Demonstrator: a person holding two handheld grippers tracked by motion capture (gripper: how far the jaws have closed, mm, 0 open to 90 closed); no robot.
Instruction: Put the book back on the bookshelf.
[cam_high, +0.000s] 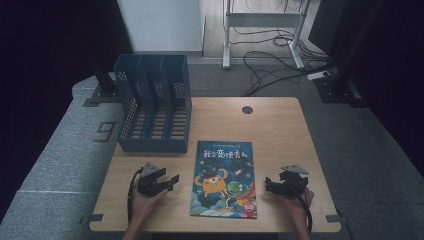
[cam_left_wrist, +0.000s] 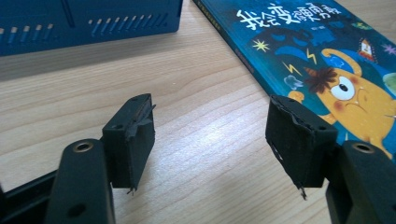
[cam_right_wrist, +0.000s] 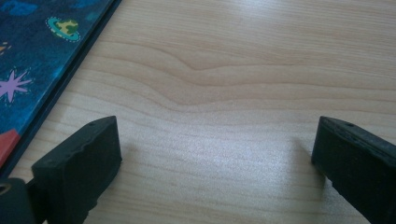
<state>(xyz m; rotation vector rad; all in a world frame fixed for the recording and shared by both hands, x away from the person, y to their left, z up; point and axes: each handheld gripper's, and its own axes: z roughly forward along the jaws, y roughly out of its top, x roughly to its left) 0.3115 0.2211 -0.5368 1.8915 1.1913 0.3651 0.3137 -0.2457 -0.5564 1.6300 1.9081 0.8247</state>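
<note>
A children's picture book (cam_high: 224, 178) with a blue cover and an orange cartoon monster lies flat on the wooden table (cam_high: 280, 130), near the front middle. My left gripper (cam_high: 167, 181) rests on the table just left of the book, open, with bare wood between its jaws. In the left gripper view the gripper (cam_left_wrist: 212, 140) faces the book (cam_left_wrist: 327, 60) ahead to the right. My right gripper (cam_high: 268, 186) sits right of the book, open and holding nothing. In the right gripper view the gripper (cam_right_wrist: 212, 158) straddles bare wood, with the book's edge (cam_right_wrist: 42, 60) at the left.
A blue slotted file organiser (cam_high: 154, 102) stands at the table's back left; its base (cam_left_wrist: 88, 21) fills the top left of the left gripper view. A round cable hole (cam_high: 247, 109) lies near the far edge. Cables and desk legs (cam_high: 265, 50) lie on the floor behind.
</note>
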